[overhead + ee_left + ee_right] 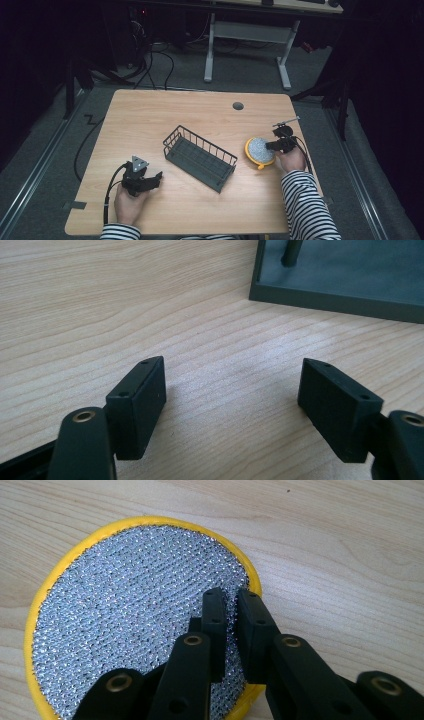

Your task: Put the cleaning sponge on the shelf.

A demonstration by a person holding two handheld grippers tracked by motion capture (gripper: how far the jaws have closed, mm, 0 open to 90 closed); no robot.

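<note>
A round scouring pad (259, 149) with a silver mesh face and a yellow rim lies on the wooden table, right of centre. My right gripper (272, 146) reaches onto it from the right. In the right gripper view the pad (125, 595) lies under my right gripper (231, 597), whose jaws stand nearly together and pinch a fold of the mesh near the rim. My left gripper (155, 179) rests low at the front left with its jaws wide apart. In the left gripper view my left gripper (232, 390) has bare wood between its jaws.
A dark wire basket (199, 157) sits diagonally at the table's centre, between both hands; its base corner (345, 275) lies ahead of the left jaws. The table (150, 110) has a cable hole (238, 106) near the far edge. Cables and a desk frame (247, 47) stand beyond.
</note>
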